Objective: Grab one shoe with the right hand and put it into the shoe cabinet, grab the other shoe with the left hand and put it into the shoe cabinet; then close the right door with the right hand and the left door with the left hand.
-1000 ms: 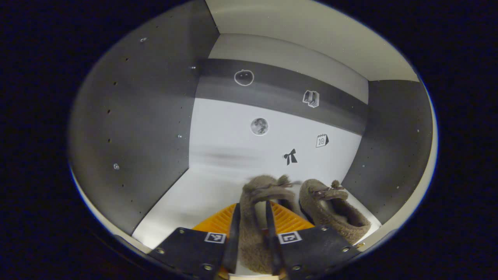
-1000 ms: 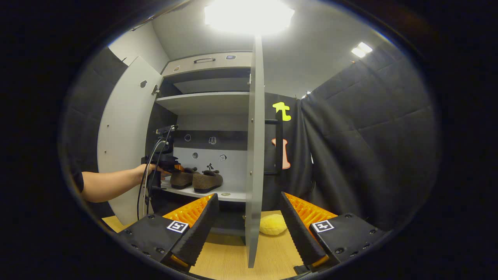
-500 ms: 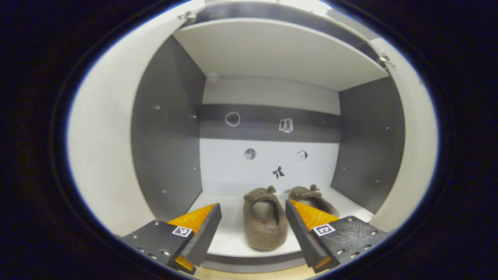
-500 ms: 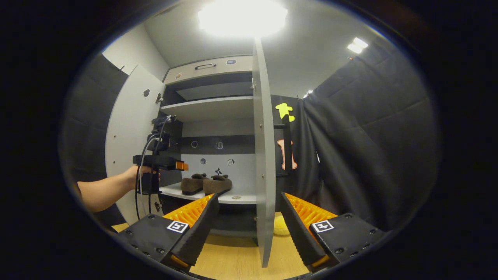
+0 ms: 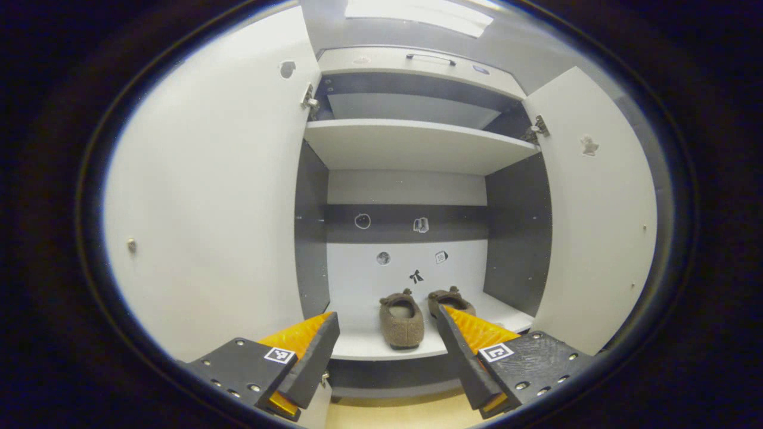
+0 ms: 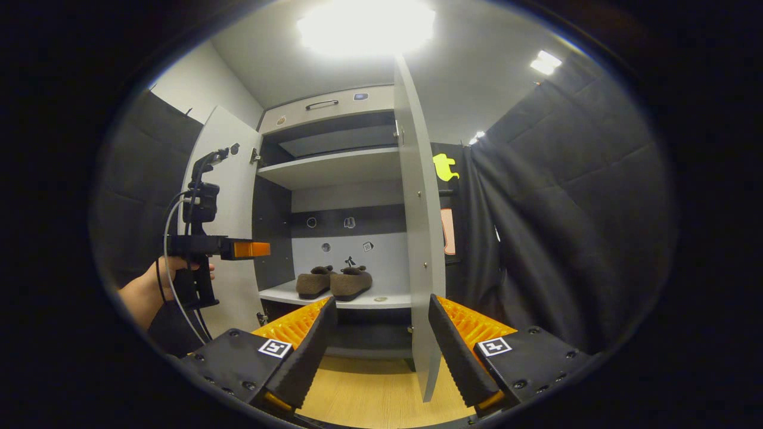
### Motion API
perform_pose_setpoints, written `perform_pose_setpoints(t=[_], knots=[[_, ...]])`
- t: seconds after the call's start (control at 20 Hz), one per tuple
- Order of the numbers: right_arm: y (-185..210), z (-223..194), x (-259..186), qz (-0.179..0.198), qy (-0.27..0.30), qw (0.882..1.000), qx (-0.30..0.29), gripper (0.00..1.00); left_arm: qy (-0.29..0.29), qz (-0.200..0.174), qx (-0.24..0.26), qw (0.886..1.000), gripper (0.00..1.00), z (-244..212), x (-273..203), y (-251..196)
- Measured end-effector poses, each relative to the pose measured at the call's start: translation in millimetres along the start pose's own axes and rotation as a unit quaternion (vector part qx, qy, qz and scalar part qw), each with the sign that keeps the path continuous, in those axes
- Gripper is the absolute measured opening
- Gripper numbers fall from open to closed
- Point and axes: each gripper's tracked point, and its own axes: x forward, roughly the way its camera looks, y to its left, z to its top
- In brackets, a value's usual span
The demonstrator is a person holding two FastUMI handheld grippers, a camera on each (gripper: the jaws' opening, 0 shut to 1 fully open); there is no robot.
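Two brown fuzzy shoes stand side by side on the cabinet's lower shelf (image 5: 369, 345): one shoe (image 5: 401, 322) lies in full sight, the other shoe (image 5: 451, 298) is partly hidden behind my finger. My left gripper (image 5: 387, 357) is open and empty, hanging in front of the cabinet, well back from the shoes. The left door (image 5: 208, 208) and right door (image 5: 596, 226) both stand wide open. In the right gripper view the pair of shoes (image 6: 334, 283) sits on the shelf, a hand holds the left gripper (image 6: 253, 249) beside the left door (image 6: 229, 179), and my right gripper (image 6: 378, 351) is open and empty, facing the right door's edge (image 6: 420, 238).
An upper shelf (image 5: 417, 146) and a top panel with a handle (image 5: 430, 58) sit above the shoes. Small stickers dot the back wall (image 5: 411, 262). Wooden floor (image 6: 369, 393) lies before the cabinet. Black cloth wall (image 6: 566, 226) closes the right side.
My left gripper opened, let go of the shoe on the shelf and drew back out of the cabinet. The right gripper drifted a little, still open.
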Motion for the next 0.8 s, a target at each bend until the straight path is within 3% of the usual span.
perform_pose_setpoints(t=[0.05, 0.2, 0.25, 0.8], knots=[[3.9, 0.2, 0.2, 0.003, 0.001, 1.0, 0.002, 0.97, -0.002, 0.0, 0.001, 1.0, 1.0, -2.4, -15.2, 1.7], [14.7, 0.8, 0.8, 0.013, 0.004, 1.0, 0.004, 0.94, -0.004, 0.003, 0.008, 1.0, 1.0, -5.1, -51.7, 7.7], [16.9, 1.1, 0.9, 0.015, 0.004, 1.0, 0.004, 0.98, -0.005, 0.005, 0.007, 1.0, 1.0, -4.3, -62.4, 9.9], [39.7, 7.4, 4.9, 0.034, 0.012, 0.999, 0.023, 0.93, 0.003, 0.033, 0.013, 0.999, 1.0, -23.1, -157.2, 44.0]])
